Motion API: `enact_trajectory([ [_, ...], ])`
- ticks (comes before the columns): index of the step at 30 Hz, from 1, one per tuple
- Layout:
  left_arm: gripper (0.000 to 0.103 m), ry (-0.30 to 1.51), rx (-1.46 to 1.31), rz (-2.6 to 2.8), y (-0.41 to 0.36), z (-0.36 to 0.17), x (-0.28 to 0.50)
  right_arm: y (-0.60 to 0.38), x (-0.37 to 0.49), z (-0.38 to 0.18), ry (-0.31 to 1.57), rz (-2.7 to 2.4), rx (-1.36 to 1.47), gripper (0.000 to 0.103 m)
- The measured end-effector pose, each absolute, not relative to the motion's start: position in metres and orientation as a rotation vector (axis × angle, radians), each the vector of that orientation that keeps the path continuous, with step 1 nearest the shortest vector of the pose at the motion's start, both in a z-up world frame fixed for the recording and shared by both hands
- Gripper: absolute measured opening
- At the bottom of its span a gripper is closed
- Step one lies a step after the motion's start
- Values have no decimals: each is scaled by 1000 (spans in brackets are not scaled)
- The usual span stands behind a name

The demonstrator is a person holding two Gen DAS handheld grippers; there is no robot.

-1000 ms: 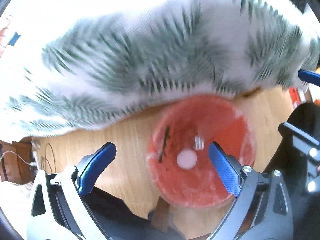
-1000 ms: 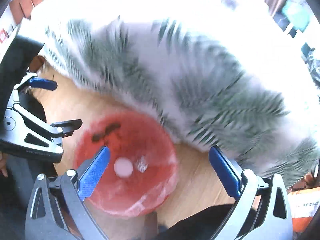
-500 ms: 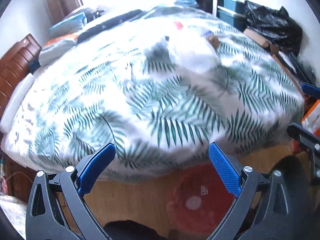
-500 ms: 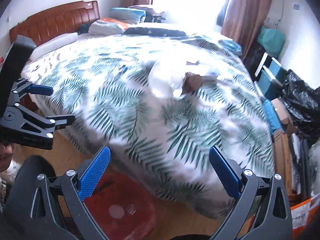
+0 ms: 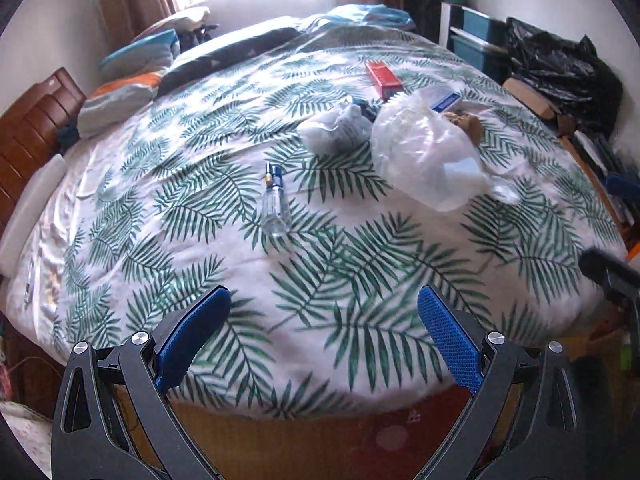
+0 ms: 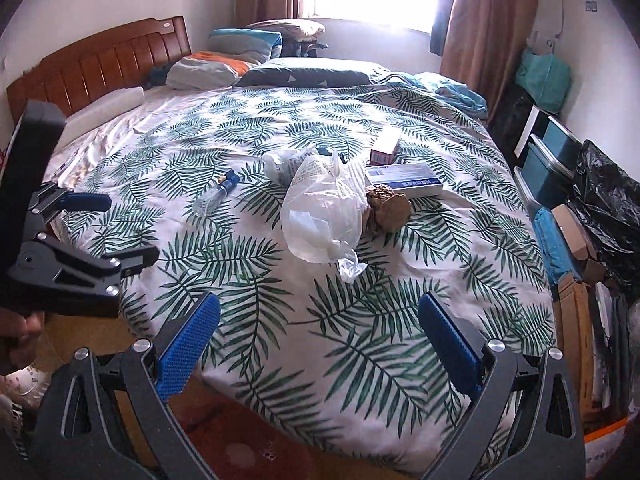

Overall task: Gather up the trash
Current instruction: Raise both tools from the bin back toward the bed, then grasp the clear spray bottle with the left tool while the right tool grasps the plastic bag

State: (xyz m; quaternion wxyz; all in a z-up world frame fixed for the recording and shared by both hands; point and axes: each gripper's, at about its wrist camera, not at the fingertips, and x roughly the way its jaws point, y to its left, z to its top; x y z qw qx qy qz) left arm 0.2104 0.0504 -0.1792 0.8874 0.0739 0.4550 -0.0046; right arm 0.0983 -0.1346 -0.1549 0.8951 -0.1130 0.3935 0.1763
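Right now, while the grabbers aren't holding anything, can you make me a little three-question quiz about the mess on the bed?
1. True or false: the small clear bottle stands upright.
2. What lies against the clear plastic bag: A crumpled brown paper, B a shoe, C a spoon?
3. Fill in: the jaws of both grippers, left and right, are ____.

Key: 1 false, it lies on its side. 2 A. 3 open.
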Motion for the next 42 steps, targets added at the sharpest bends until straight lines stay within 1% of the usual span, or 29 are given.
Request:
enact_trajectory([
  [13,97,1004,89,52,88,-236,325,-118,156,-190,849,337,-232,98],
  [16,94,1024,92,55,92,-248,342,-110,170,-196,858,335,-232,98],
  [18,86,1041,78,40,95,-255,351,-106,174,-198,859,336,-230,98],
  [19,85,1046,73,35,96,-258,355,-104,176,-200,861,339,-227,98],
  [20,80,1050,69,33,98,-261,359,-103,177,-201,863,340,-227,98],
  [21,72,1054,64,30,99,-263,361,-101,178,-203,865,341,-227,98],
  [22,69,1063,60,28,100,-266,364,-100,179,-204,867,342,-228,98],
  [23,63,1073,52,26,101,-269,367,-100,180,-205,869,341,-228,98],
  [26,62,1075,24,21,106,-273,370,-99,183,-209,875,339,-227,98],
  [27,60,1071,18,24,106,-273,371,-99,185,-209,875,336,-229,98],
  [28,57,1070,13,25,107,-273,372,-99,187,-210,876,334,-228,98],
  [30,48,1066,-5,14,109,-273,373,-99,192,-212,879,331,-227,98],
  [35,40,1066,-13,8,107,-273,371,-94,210,-218,891,327,-216,98],
  [42,40,1055,-7,18,105,-273,368,-76,244,-234,920,306,-226,98],
])
